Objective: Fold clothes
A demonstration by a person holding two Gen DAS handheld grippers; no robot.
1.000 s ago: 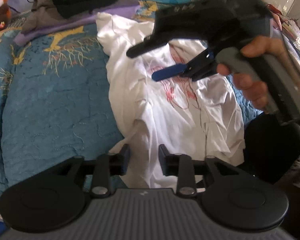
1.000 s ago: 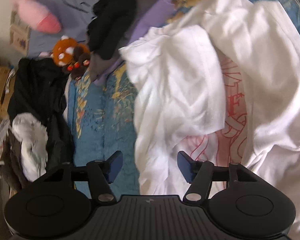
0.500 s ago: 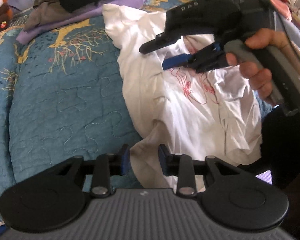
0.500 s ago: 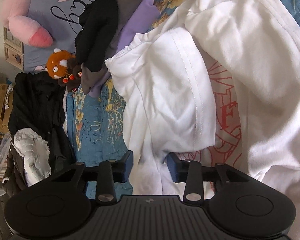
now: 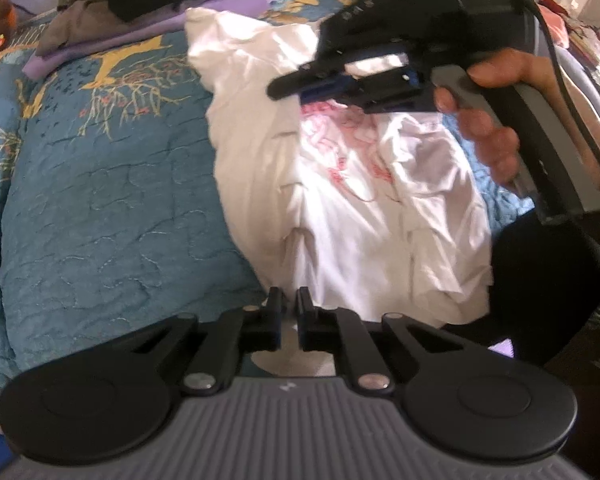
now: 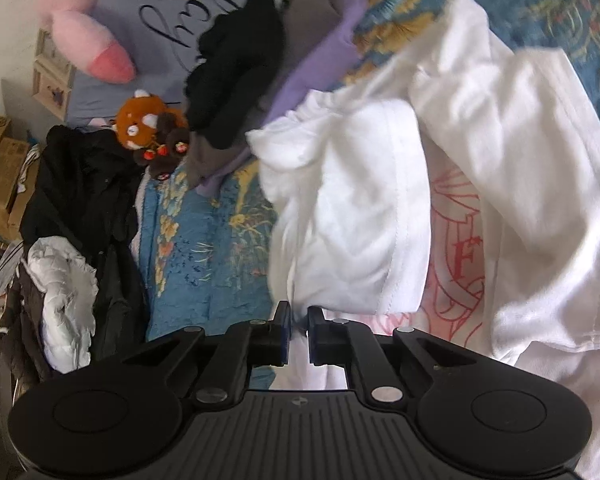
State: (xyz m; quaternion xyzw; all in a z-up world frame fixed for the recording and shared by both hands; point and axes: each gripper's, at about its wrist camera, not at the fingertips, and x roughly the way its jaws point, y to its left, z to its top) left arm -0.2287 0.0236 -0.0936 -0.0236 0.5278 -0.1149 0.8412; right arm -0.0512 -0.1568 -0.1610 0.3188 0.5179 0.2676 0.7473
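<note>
A crumpled white t-shirt (image 5: 340,208) with a red print lies on a blue quilt (image 5: 100,200). My left gripper (image 5: 291,308) is at the shirt's near edge, its jaws closing to a narrow slit with pale cloth pinched between them. My right gripper (image 5: 296,84), held by a hand (image 5: 496,112), hovers over the shirt's far part. In the right wrist view, the right gripper (image 6: 298,320) is closing too, with a fold of the white t-shirt (image 6: 360,220) caught between its blue pads.
Folded black, grey and purple clothes (image 6: 260,72) are piled at the far end of the quilt (image 6: 204,264). A plush red panda (image 6: 140,128) sits beside them. Dark and white garments (image 6: 80,200) hang off the bed's edge. Dark trousers (image 5: 548,280) stand at right.
Both grippers went from open to nearly shut, each pinching white shirt cloth. The right gripper drew closer to the shirt's folded edge.
</note>
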